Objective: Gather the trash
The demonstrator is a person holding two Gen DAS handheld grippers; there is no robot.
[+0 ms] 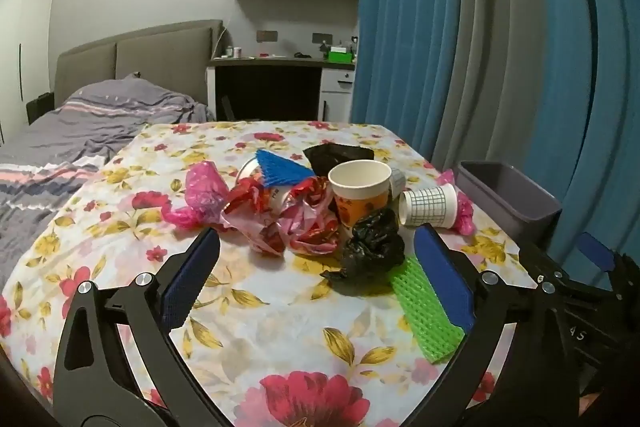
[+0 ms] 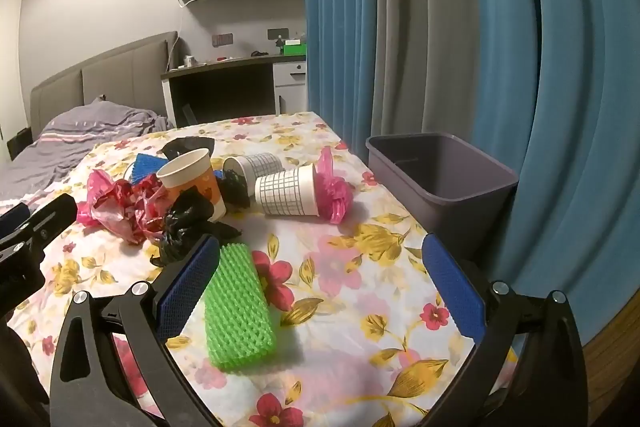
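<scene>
Left wrist view: we see the left gripper with its jaws spread wide and nothing between the pads, poised above a table draped in a floral cloth. From left to right, the trash lies in a loose heap near the middle of the cloth: a pink plastic bag, crumpled red-and-pink wrappers with a blue foam net just behind them, an upright orange paper cup, a crumpled black bag touching the cup's near side, a green foam net lying just beside the right finger, and a checked paper cup tipped on its side. At the table's far right edge stands a grey bin, and part of the right gripper shows at the near right.

Right wrist view: we see the right gripper, its jaws likewise spread and holding nothing. The green foam net lies between the fingers, close against the left one; we cannot tell whether they touch. Farther off, two checked cups lie on their sides, with a second pink bag at the nearer cup's base. The bin stands to the right, beside blue curtains.
</scene>
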